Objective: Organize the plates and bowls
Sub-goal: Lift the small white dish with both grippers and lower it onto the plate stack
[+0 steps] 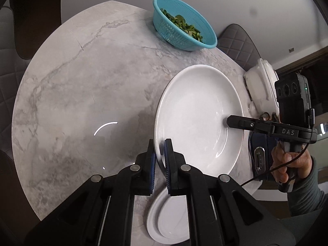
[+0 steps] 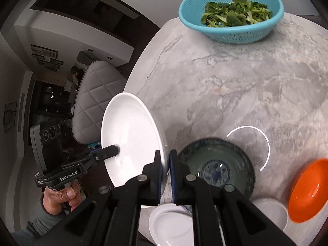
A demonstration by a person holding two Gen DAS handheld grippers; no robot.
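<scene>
A large white plate is held above the marble table by both grippers. My left gripper is shut on its near rim. My right gripper clamps the opposite rim. In the right wrist view my right gripper is shut on the plate and my left gripper grips its far edge. A small white plate lies on the table below, also in the right wrist view. A blue-patterned bowl, an orange bowl and a white bowl sit to the right.
A turquoise colander of green leaves stands at the table's far edge, also in the right wrist view. A white lidded container and a dark blue device sit at the right edge. Quilted grey chairs surround the marble table.
</scene>
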